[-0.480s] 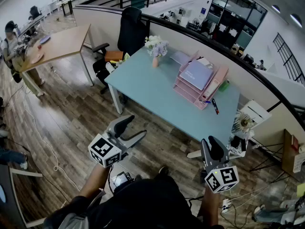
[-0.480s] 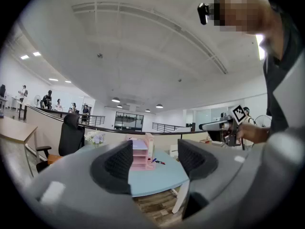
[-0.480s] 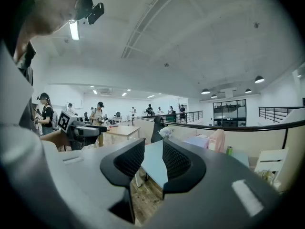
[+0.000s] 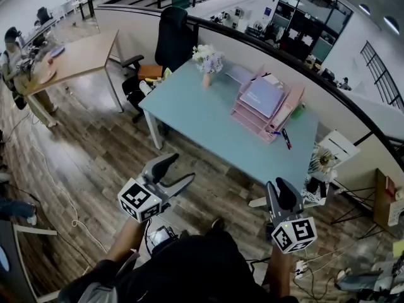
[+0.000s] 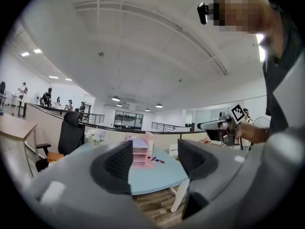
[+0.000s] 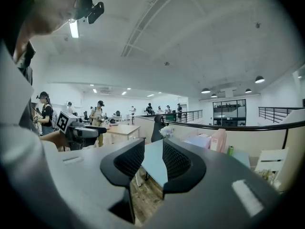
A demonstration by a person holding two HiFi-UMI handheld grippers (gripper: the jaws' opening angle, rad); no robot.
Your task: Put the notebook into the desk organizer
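A pink tiered desk organizer stands at the far right of the teal table. A lavender notebook lies on its top tier. Another pale flat book lies on the table behind it. Both grippers hang over the wooden floor, well short of the table. My left gripper is wide open and holds nothing; between its jaws I see the organizer far off. My right gripper has a narrow gap between its jaws, and nothing is in it.
A vase of flowers stands at the table's back edge. A pen and a green bottle lie right of the organizer. A black office chair is at the table's far left. A white side table stands to the right.
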